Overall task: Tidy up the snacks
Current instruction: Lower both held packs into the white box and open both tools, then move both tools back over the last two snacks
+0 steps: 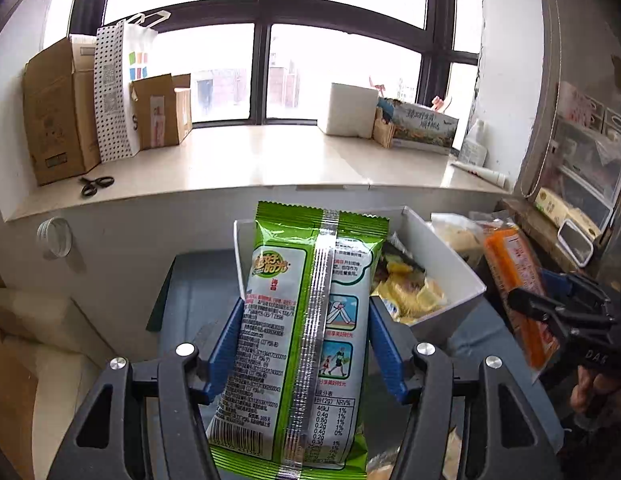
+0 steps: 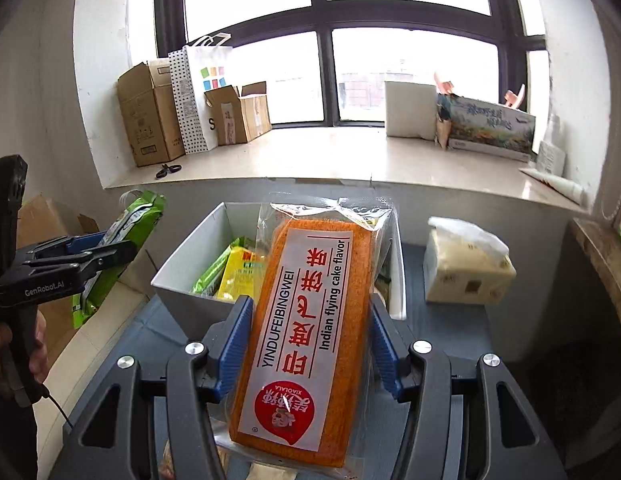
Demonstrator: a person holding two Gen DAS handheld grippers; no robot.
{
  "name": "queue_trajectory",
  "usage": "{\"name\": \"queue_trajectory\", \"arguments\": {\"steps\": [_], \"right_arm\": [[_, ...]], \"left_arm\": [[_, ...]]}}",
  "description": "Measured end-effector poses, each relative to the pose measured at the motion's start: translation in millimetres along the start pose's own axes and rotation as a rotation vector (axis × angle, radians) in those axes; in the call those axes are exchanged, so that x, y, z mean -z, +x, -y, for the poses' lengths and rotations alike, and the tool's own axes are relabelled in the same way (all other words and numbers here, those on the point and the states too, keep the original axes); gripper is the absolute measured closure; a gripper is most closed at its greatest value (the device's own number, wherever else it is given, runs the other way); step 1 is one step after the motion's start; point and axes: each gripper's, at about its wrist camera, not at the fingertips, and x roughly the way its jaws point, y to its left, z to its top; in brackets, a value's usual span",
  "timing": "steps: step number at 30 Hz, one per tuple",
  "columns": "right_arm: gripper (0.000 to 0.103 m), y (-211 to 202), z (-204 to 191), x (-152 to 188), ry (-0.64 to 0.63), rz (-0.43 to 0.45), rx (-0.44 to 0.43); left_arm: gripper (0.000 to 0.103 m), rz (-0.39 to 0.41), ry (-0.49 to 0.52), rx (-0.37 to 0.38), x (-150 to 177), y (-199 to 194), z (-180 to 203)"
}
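My left gripper (image 1: 306, 320) is shut on a green and white seaweed snack packet (image 1: 310, 320), held upright in front of a white bin (image 1: 446, 260). My right gripper (image 2: 310, 320) is shut on an orange flying-cake packet (image 2: 310, 320) in clear wrap, held just before the same white bin (image 2: 182, 272). The bin holds yellow and green snack packets (image 2: 234, 268). The left gripper with its green packet (image 2: 122, 236) shows at the left of the right wrist view. The right gripper with the orange packet (image 1: 514, 280) shows at the right of the left wrist view.
The bin stands on a blue-grey surface (image 2: 442, 320) below a window ledge (image 1: 230, 164). A wrapped pale cake block (image 2: 466, 268) sits right of the bin. The ledge carries cardboard boxes (image 1: 58, 112), a dotted paper bag (image 1: 114, 88), scissors (image 1: 95, 185) and a tissue box (image 1: 422, 128).
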Motion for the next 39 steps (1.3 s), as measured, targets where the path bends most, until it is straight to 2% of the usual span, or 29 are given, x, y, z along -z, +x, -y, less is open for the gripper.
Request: {"name": "queue_trajectory", "arguments": {"steps": [2, 3, 5, 9, 10, 11, 12, 13, 14, 16, 18, 23, 30, 34, 39], "right_arm": [[0.042, 23, 9, -22, 0.015, -0.019, -0.027], [0.042, 35, 13, -32, 0.027, -0.030, -0.036], [0.042, 59, 20, -51, 0.028, -0.064, -0.057], [0.041, 94, 25, -69, 0.018, -0.093, -0.052], [0.038, 99, 26, -71, 0.016, -0.088, -0.054], [0.032, 104, 28, -72, 0.017, -0.090, -0.053], [0.014, 111, 29, -72, 0.017, -0.107, -0.049], [0.006, 117, 31, -72, 0.016, -0.126, -0.025], [0.005, 122, 34, -71, 0.018, -0.138, -0.004], [0.004, 125, 40, -68, 0.024, -0.160, 0.014], [0.000, 120, 48, -63, 0.050, -0.150, 0.013], [0.000, 95, 60, -57, 0.093, -0.110, -0.002], [0.000, 15, 48, -41, 0.119, 0.027, -0.085], [0.000, -23, 28, -7, 0.107, 0.040, -0.158], [0.000, -36, 3, 62, 0.046, -0.032, -0.097]], "left_arm": [[0.037, 0.008, 0.007, -0.071, -20, 19, 8], [0.037, 0.004, 0.002, -0.072, -29, 31, 12], [0.037, 0.002, 0.013, -0.130, -42, 51, 20], [0.037, -0.042, 0.001, -0.141, -51, 84, 24], [0.034, -0.044, 0.005, -0.152, -51, 89, 24], [0.024, -0.040, 0.012, -0.154, -50, 92, 25], [0.014, -0.038, 0.035, -0.149, -49, 96, 26], [0.000, -0.054, 0.060, -0.156, -47, 103, 27], [0.000, -0.073, 0.074, -0.173, -44, 108, 28], [0.000, -0.103, 0.065, -0.153, -34, 111, 23], [0.000, -0.111, 0.036, -0.136, -27, 111, 17], [0.000, -0.116, 0.005, -0.121, -22, 102, 10], [0.000, -0.044, 0.011, -0.061, -6, 40, 10], [0.000, -0.029, 0.028, -0.050, 22, 3, 12], [0.000, -0.085, 0.031, -0.052, 77, -18, 17]]}}
